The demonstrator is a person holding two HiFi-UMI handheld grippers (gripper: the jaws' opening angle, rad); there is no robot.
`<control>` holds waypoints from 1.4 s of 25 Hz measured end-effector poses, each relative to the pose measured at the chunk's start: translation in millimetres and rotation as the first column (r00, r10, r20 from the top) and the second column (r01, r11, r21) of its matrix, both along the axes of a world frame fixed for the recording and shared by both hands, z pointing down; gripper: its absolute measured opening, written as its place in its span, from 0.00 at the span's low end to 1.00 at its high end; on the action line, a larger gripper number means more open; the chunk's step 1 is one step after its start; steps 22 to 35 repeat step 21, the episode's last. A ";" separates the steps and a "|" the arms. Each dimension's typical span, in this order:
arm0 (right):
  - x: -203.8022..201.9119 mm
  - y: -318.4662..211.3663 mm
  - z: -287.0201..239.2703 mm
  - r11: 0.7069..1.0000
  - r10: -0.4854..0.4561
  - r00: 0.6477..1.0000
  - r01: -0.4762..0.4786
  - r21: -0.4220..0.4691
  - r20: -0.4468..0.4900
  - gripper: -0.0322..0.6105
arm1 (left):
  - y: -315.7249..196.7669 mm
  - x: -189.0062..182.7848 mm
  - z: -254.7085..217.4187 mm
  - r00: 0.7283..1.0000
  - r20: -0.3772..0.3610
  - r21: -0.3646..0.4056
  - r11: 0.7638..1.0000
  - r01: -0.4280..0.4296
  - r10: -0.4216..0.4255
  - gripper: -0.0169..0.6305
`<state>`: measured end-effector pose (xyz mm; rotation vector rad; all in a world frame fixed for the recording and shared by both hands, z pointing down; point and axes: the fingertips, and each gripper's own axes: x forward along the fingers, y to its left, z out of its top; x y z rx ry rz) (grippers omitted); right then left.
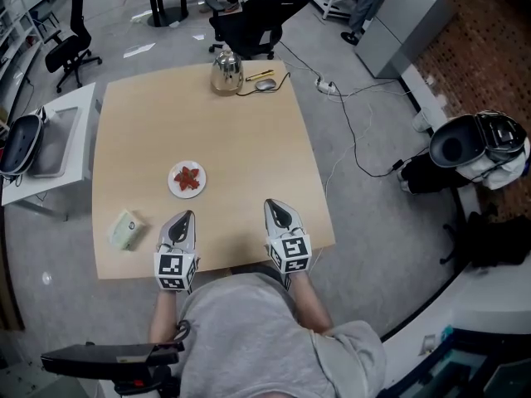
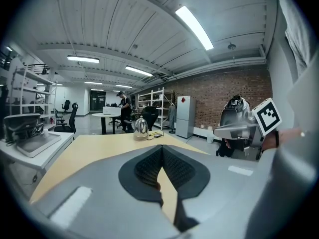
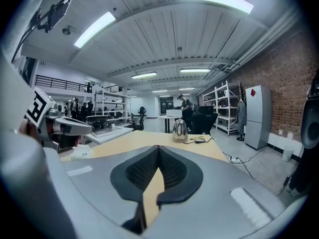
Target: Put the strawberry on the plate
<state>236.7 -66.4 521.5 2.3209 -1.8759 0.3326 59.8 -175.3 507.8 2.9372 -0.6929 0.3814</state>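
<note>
- Task status: the strawberry [image 1: 189, 179] lies on the plate [image 1: 173, 186], so by my reading the placing is done. It shows as a red patch at the middle of the white dish, with bare rim showing all round it.
- Left to do: nothing that I can see. No second strawberry shows anywhere on the worktop [image 1: 249, 156].
- Left claw [image 1: 186, 216]: the jaws are together at the tips with nothing between the pads. In the left gripper view I see only bare worktop through the slit below the tips [image 2: 162, 148]. It rests at the near edge of the worktop, just on my side of the plate and apart from it.
- Right claw [image 1: 271, 205]: the jaws are likewise pressed together and empty, as the right gripper view [image 3: 159, 147] confirms. It sits at the near edge, well to the right of the plate.
- Containers:
  - The plate holds the strawberry and nothing else. It stands on the near-left part of the worktop.
  - A pale green box [image 1: 126, 229] sits at the near-left corner, beside the left claw. I cannot tell whether it is open or what is in it.
  - A metal kettle [image 1: 226, 71] stands at the far edge with its lid on, contents hidden. A mouse [image 1: 265, 84] lies just beside it.
  - A grey tray [image 1: 55, 146] sits on the white side table [image 1: 79, 102] to the left. It looks empty, though the view is small.
</note>
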 end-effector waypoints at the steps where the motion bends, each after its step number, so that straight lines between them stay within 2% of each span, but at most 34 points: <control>1: 0.1 -0.6 -0.3 1.000 -0.001 1.000 0.001 0.002 0.005 0.06 | -0.2 0.5 -0.4 1.000 0.001 0.000 1.000 0.000 0.000 0.06; 35: 6.9 5.5 8.7 1.000 0.011 1.000 -0.011 -0.011 0.028 0.06 | 2.0 3.8 5.1 1.000 0.012 -0.001 1.000 0.002 -0.002 0.06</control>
